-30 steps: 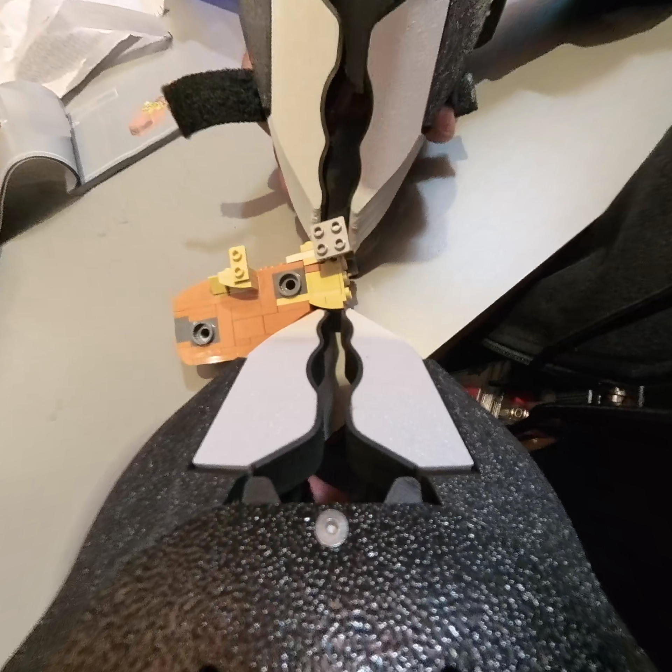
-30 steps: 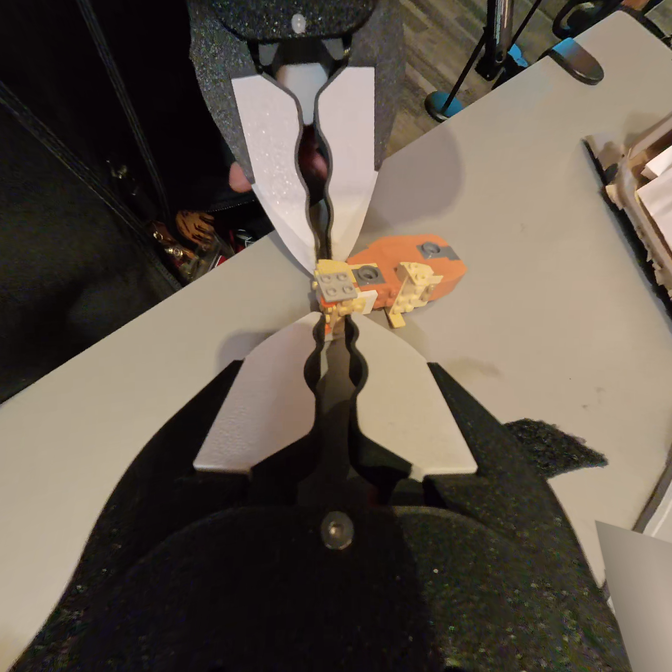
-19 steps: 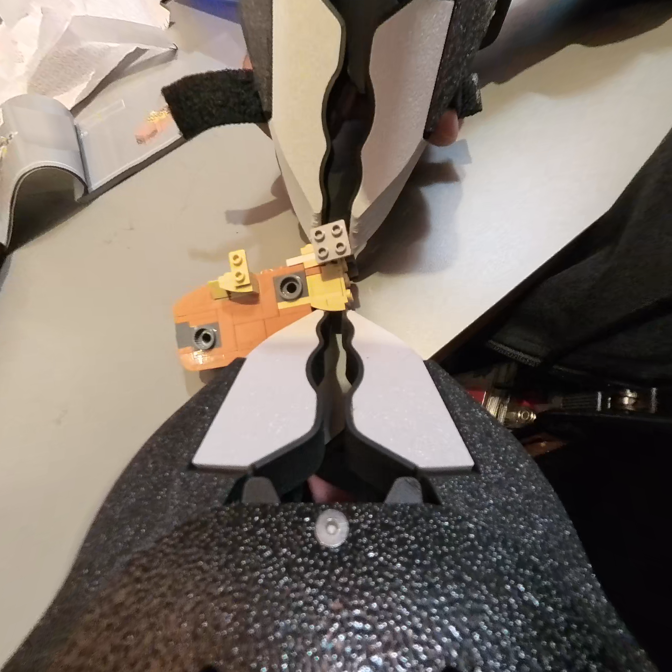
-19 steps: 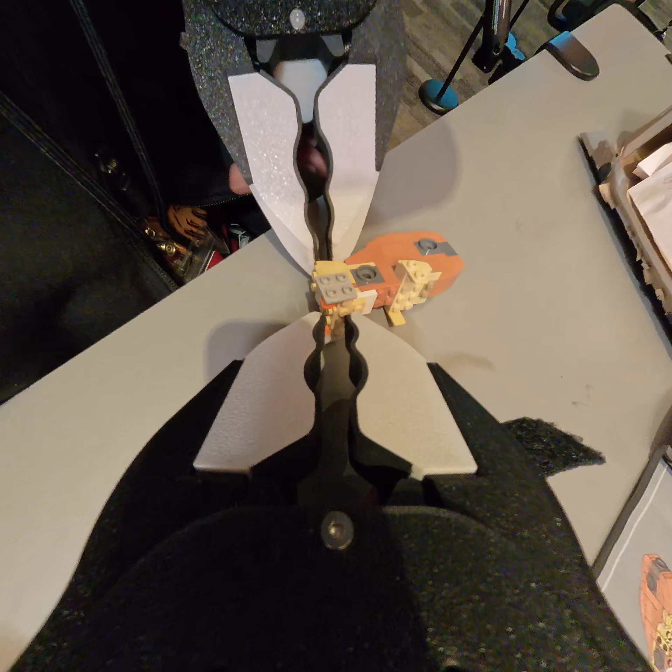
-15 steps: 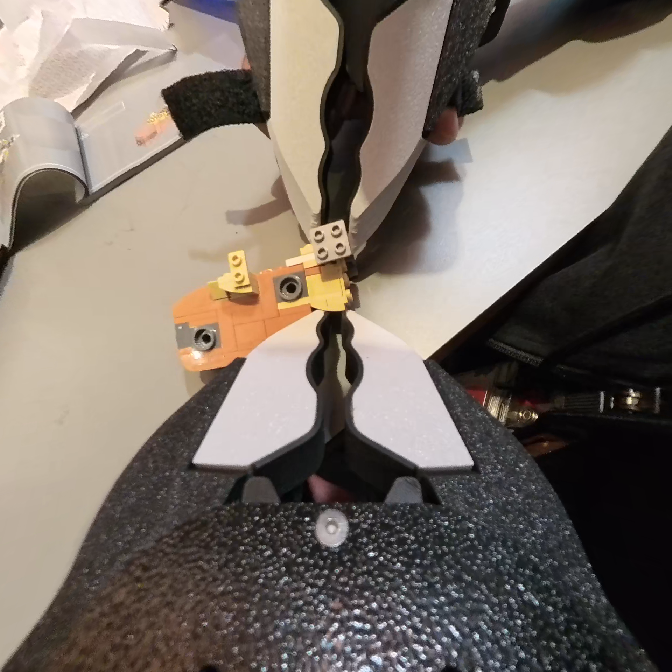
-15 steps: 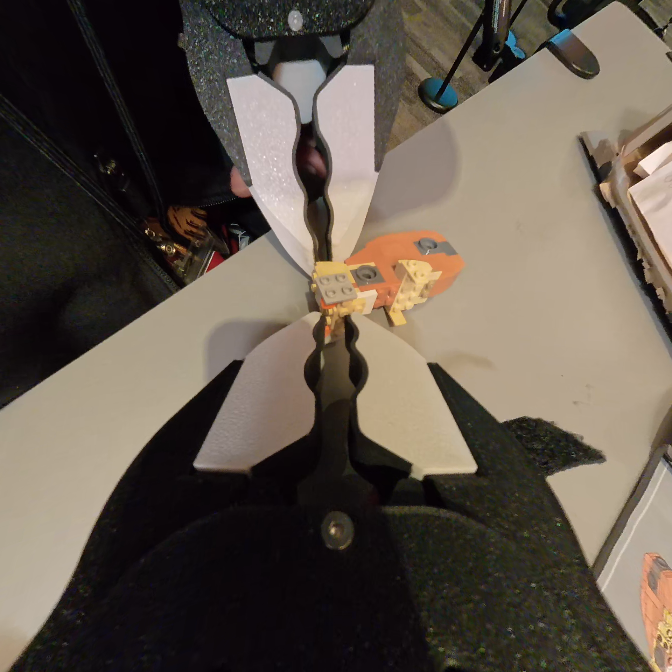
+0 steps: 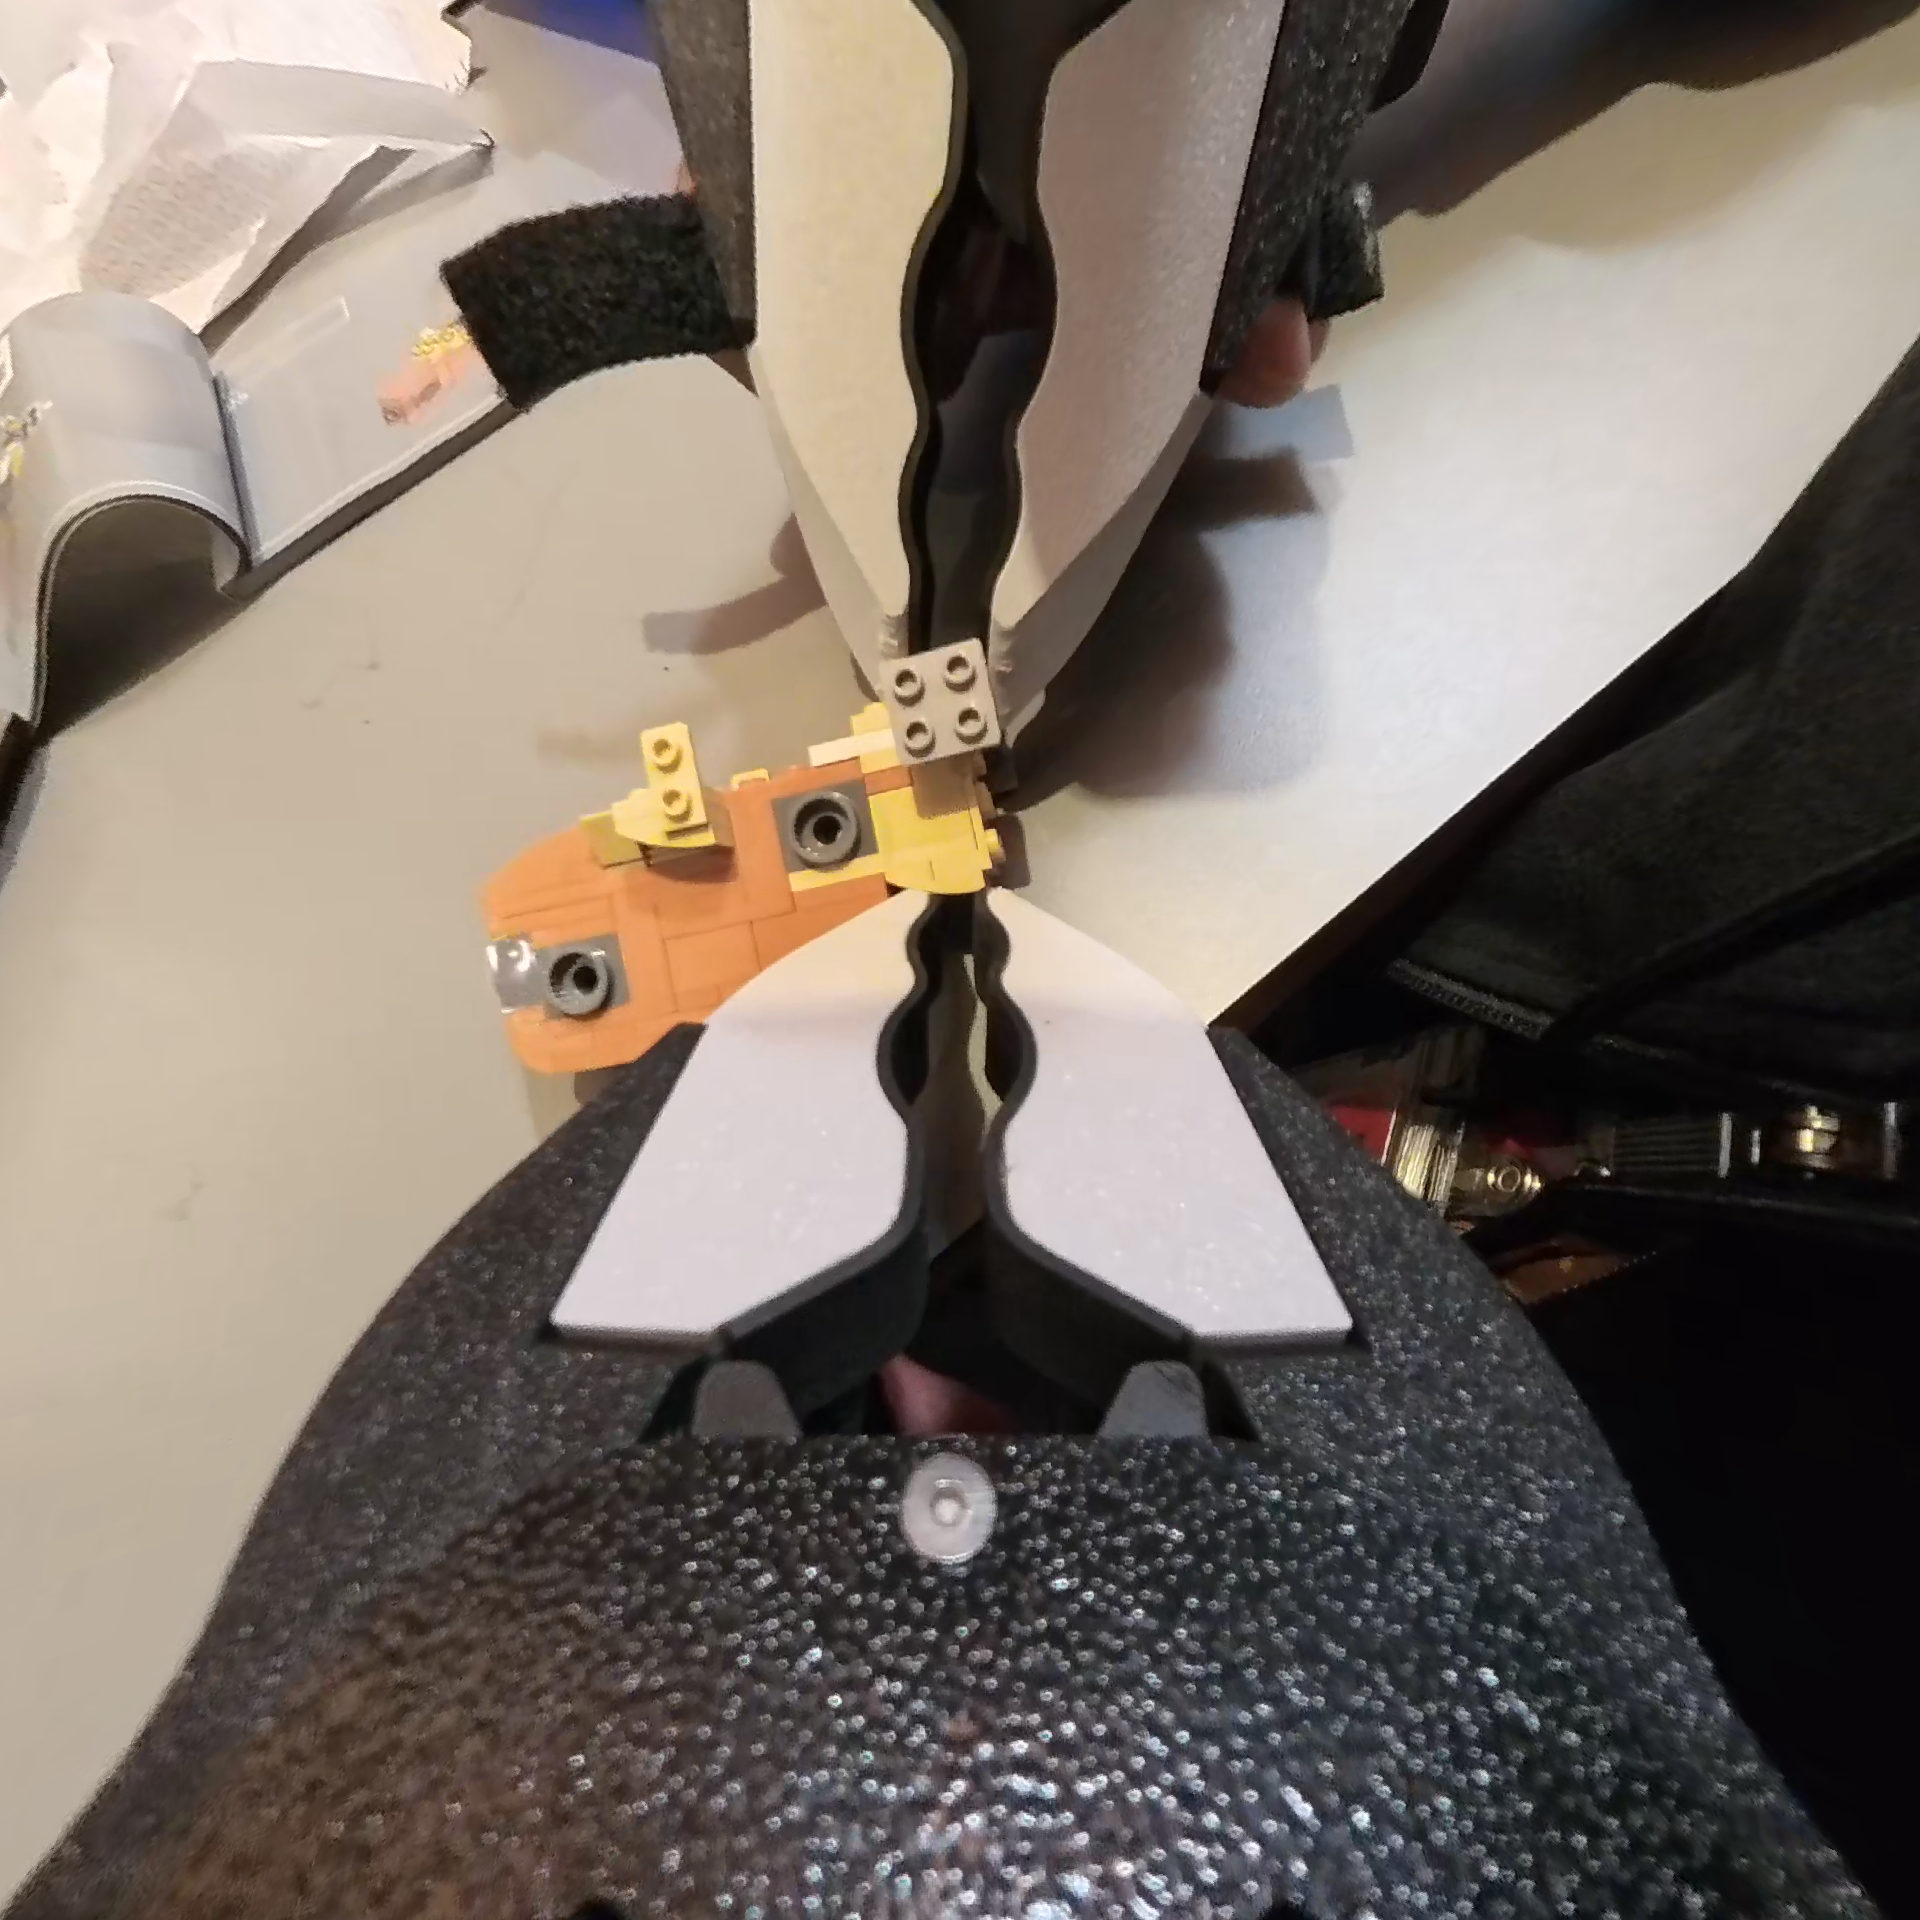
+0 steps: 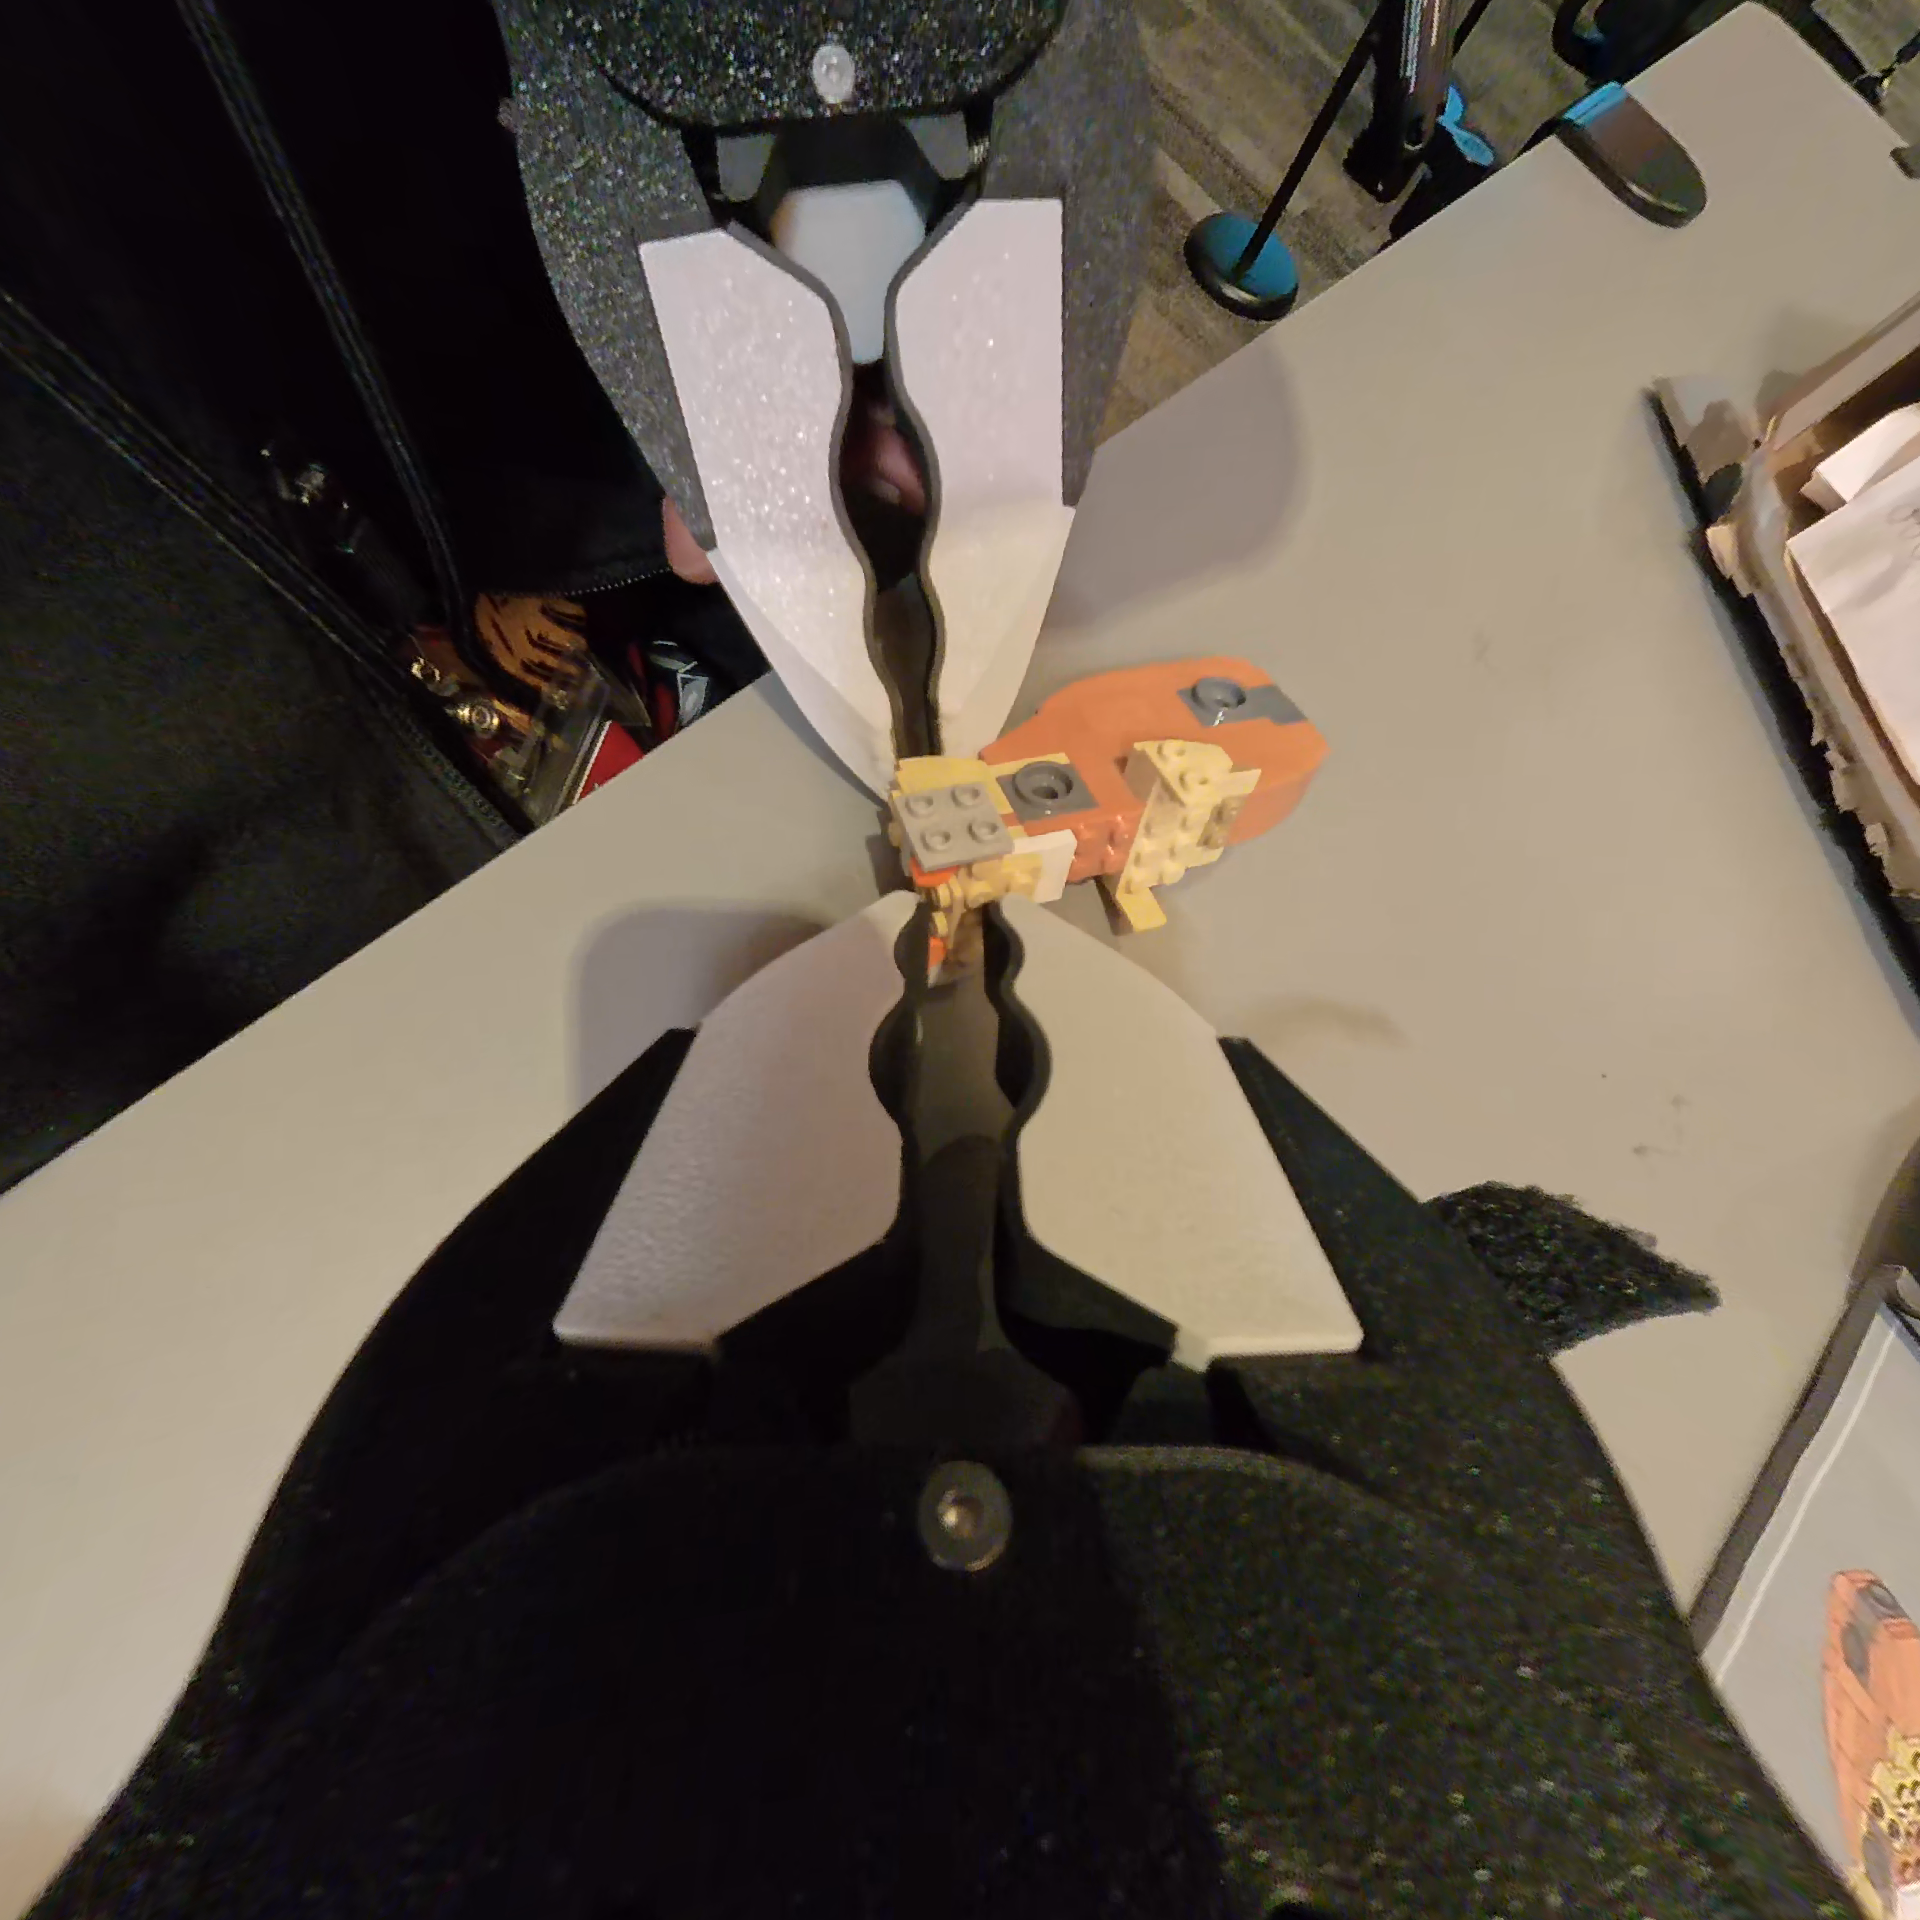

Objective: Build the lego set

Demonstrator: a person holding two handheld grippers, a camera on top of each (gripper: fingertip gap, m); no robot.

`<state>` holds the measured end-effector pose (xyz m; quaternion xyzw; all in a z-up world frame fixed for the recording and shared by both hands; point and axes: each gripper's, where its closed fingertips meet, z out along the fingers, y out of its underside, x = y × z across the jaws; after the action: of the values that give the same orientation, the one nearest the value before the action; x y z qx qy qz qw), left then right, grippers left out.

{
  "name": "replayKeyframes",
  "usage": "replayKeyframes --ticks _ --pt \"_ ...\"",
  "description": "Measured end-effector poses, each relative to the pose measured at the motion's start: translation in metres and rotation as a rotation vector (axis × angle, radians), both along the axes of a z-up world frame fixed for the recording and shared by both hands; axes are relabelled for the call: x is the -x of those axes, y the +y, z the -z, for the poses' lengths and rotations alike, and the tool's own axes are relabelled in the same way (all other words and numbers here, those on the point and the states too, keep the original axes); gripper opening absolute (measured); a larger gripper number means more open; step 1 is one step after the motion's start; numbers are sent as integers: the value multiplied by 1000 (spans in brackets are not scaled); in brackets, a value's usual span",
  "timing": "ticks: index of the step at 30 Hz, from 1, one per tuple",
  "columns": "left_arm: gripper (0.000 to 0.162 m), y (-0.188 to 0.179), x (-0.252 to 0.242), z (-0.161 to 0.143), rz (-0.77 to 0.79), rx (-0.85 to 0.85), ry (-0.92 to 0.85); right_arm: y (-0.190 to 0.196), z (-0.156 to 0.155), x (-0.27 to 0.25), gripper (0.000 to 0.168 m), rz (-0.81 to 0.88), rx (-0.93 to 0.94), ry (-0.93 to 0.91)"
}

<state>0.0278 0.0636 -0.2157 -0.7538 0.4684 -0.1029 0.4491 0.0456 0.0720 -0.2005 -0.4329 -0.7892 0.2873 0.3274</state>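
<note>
An orange lego model (image 7: pixel 665 914) with a yellow end and two dark grey round studs lies on the grey table (image 7: pixel 260 1143) near its edge. A grey 2x2 plate (image 7: pixel 945 707) sits on top of the yellow end. My left gripper (image 7: pixel 956 904) is shut on that yellow end from the near side. My right gripper (image 7: pixel 951 665) meets it from the far side, tips at the grey plate. In the right wrist view, the right gripper (image 8: pixel 951 920) is shut on a small tan and orange part of the model (image 8: pixel 1143 758) just under the grey plate (image 8: pixel 954 826); the left gripper (image 8: pixel 914 743) pinches from opposite.
An open instruction booklet (image 7: pixel 312 416) and crumpled bags (image 7: pixel 156 135) lie at the far left; the booklet also shows in the right wrist view (image 8: pixel 1849 1662). A cardboard box (image 8: pixel 1849 582) stands at the table's right. A person's dark clothing (image 7: pixel 1662 831) is beyond the table edge. Only a small space, under 4 cm, lies between the two pairs of fingers.
Both grippers keep their hold on the model's end. The views have drifted slightly, and more of the booklet now shows at the lower right of the right wrist view.
</note>
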Motion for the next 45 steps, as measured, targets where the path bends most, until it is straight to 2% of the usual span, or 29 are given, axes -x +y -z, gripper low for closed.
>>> replayKeyframes --ticks 27,32,36,39,45 --pt "2 -3 -2 1 29 -35 17 0 0 1 10 41 8 -1" --pt "6 -1 5 0 21 -51 -2 -1 2 3 15 72 5 -13" --pt "18 1 13 -2 18 -16 -53 -1 9 -1 19 58 -12 -58" --pt "20 1 21 -4 41 -4 -95 2 9 -3 20 58 -8 -51" --pt "17 -4 23 -17 86 89 -288 7 0 -3 21 101 22 18"
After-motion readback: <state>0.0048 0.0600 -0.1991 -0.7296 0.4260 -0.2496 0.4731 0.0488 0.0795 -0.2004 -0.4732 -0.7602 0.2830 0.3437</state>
